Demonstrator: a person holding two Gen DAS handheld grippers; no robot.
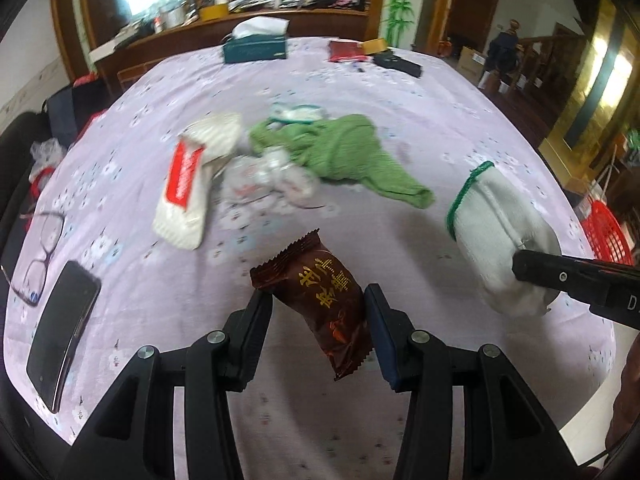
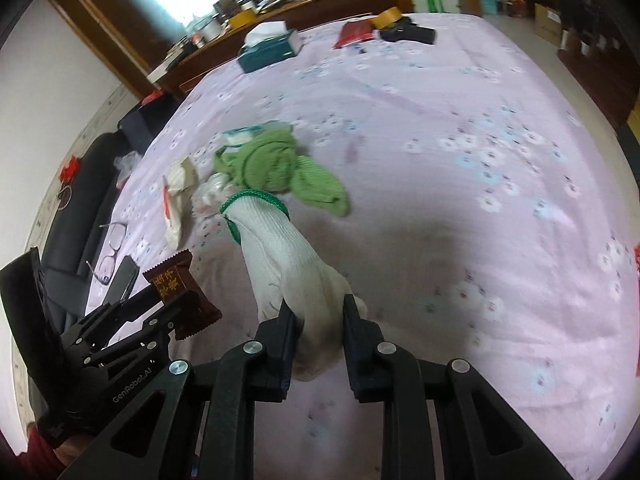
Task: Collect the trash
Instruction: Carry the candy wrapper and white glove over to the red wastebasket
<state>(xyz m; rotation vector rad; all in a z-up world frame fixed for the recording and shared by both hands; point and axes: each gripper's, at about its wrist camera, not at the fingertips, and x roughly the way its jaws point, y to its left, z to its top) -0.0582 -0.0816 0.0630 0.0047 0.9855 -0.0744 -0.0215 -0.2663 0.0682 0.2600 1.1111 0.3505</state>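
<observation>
— Brown, glossy and foil-like: that snack wrapper with gold lettering (image 1: 320,300) sits clamped in the left claw (image 1: 318,312), its fingers narrowed onto the packet's sides, lifted clear of the lilac flowered cloth covering the surface (image 1: 400,128).

— And the right claw (image 2: 318,320)?

— Nearly together, pinching a white knitted glove with a green cuff (image 2: 288,256). The glove's cuff end points away over the cloth.

— What does each camera add?

— The left view shows a red plastic basket (image 1: 608,236) beyond the surface's right edge, which the right view lacks. It also shows more clearly a black phone (image 1: 60,332), dark-framed glasses (image 1: 40,248), a white-and-red packet (image 1: 188,188), crumpled clear plastic (image 1: 268,180) and a green knitted cloth (image 1: 340,152). The right view shows the left claw from the side, with part of the person's hand behind it.
</observation>
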